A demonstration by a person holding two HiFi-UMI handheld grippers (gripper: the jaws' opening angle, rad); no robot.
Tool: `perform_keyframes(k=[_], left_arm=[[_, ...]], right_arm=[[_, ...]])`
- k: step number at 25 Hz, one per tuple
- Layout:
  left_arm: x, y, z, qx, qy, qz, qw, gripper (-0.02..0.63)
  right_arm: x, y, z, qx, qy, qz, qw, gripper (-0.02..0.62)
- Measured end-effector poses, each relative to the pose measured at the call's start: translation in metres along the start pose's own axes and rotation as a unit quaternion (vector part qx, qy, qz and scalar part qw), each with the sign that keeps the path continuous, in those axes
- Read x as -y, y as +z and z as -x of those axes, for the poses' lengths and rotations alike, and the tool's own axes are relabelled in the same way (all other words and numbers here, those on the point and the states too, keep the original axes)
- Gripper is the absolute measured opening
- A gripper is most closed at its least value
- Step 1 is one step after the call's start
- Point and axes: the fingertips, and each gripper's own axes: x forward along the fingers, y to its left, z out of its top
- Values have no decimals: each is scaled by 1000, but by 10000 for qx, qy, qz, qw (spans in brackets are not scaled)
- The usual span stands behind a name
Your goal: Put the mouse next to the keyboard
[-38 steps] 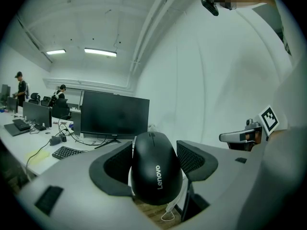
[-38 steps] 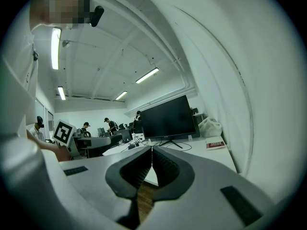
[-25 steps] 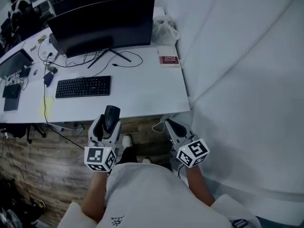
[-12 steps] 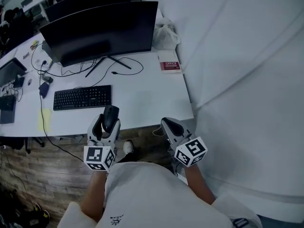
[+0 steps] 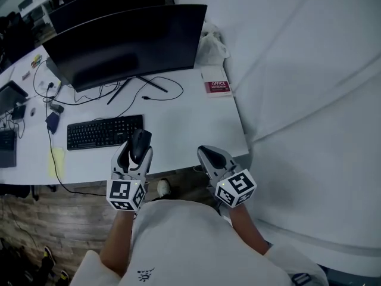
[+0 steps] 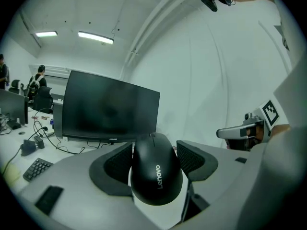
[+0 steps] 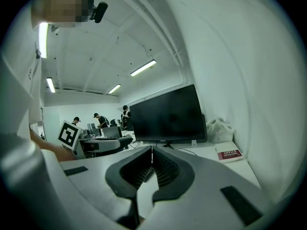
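Mouse: the mouse [image 5: 140,142] is black, smooth and rounded. It is clamped in the left tool [image 5: 136,154] and held up off the bench [image 5: 190,124]. From above it sits over the front strip of the bench, near the right end of the keyboard [image 5: 104,132].
Left tool: its jaws are pressed onto the two sides of the mouse, and a marker cube sits at its rear end.
Right tool: the right tool [image 5: 214,158] has its jaws together with nothing between them. It is held at the bench's front edge, apart from the left one.
Head view only: the flat black keyboard lies in front of a wide dark monitor [image 5: 128,43]. Thin black cables [image 5: 156,94] loop around the monitor's stand. A red-covered book [image 5: 217,87] and a crumpled pale bag [image 5: 212,45] lie towards the back right corner.
Left gripper view only: white lettering runs along the mouse's back, and dark textured pads grip it.
Right gripper view only: the ribbed pads meet at the tips, and a few people stand far off at other desks.
Hard to make out: the underside of the mouse is hidden, and I cannot tell whether it has a cord. The left end of the bench is cut off.
Surfaces: the bench top is plain matte white, the floor [image 5: 36,219] is wood plank, and pale cloth [image 5: 309,100] hangs on the right.
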Motion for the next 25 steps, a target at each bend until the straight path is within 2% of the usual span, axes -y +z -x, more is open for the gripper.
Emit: perform_keyframes(k=[11,25], left_arm=[[-42,11,-18,-11,-230,-5,9997,295],[-71,12,-14,51,-125,72,9999,295]], right_arm=[[-12,11,-51,41,-92,-51,9999,20],[-24,13,-75,-35,-33,-11,10000,20]])
